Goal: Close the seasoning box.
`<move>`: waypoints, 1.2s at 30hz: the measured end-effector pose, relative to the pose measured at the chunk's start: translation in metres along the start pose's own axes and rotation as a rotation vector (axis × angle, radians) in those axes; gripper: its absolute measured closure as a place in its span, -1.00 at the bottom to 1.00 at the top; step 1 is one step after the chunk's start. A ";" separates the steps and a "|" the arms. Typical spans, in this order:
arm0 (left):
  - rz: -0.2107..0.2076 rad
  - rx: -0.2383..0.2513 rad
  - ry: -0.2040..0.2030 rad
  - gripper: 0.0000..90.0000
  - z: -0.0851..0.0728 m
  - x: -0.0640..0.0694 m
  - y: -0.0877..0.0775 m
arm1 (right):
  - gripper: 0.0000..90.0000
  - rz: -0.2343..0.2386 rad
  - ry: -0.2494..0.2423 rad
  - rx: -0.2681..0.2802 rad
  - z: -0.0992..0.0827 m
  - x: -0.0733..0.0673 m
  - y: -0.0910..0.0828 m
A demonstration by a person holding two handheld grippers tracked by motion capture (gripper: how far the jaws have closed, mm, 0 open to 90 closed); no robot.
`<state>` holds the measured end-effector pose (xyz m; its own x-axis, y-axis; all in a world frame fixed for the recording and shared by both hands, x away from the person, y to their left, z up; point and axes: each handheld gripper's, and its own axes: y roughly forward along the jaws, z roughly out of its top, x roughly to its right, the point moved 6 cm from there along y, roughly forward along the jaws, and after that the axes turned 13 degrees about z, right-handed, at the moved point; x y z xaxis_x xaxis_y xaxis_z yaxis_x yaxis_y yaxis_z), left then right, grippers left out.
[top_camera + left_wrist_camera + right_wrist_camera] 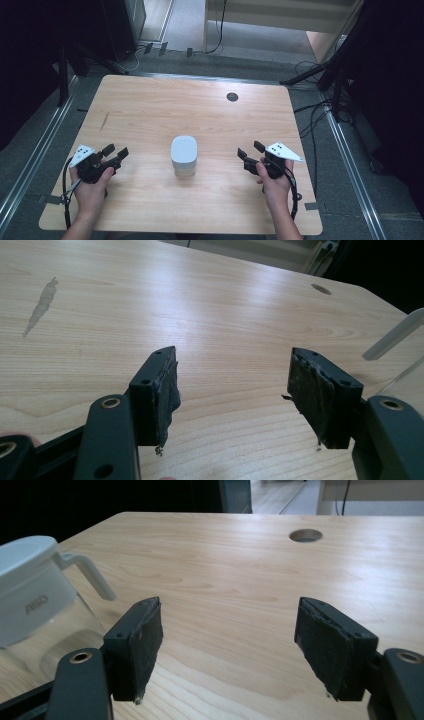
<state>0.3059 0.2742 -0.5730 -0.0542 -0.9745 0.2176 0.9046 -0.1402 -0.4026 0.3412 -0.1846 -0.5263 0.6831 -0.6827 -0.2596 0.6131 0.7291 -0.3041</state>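
A clear container with a white lid (184,155) stands in the middle of the wooden table (150,105). From the right gripper view the container (35,595) is at the left, with a white handle pointing right. Its handle (395,335) also pokes in at the right edge of the left gripper view. My left gripper (116,152) rests open near the table's left front, well clear of the container. At the right front my right gripper (251,150) is open too, nothing between its jaws. Both pairs of jaws (232,390) (227,645) point across bare wood.
A round cable hole (232,97) sits in the table's far side. A grey streak (104,121) marks the wood at the left. Dark stands and cables (320,107) surround the table on the floor; a pale cabinet (280,20) stands behind.
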 end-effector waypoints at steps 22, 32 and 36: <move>0.005 0.005 -0.005 -0.16 0.000 -0.002 -0.001 | -0.39 -0.170 0.101 0.030 -0.051 0.058 -0.088; -0.002 0.007 -0.014 -0.16 0.000 -0.002 -0.001 | -0.38 -0.207 0.079 0.018 -0.064 0.059 -0.102; -0.004 0.004 -0.016 -0.16 0.000 -0.002 -0.001 | -0.38 -0.204 0.082 0.037 -0.065 0.056 -0.104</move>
<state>0.3056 0.2765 -0.5730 -0.0509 -0.9712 0.2329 0.9061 -0.1430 -0.3982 0.2897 -0.3015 -0.5684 0.5098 -0.8168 -0.2701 0.7504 0.5757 -0.3246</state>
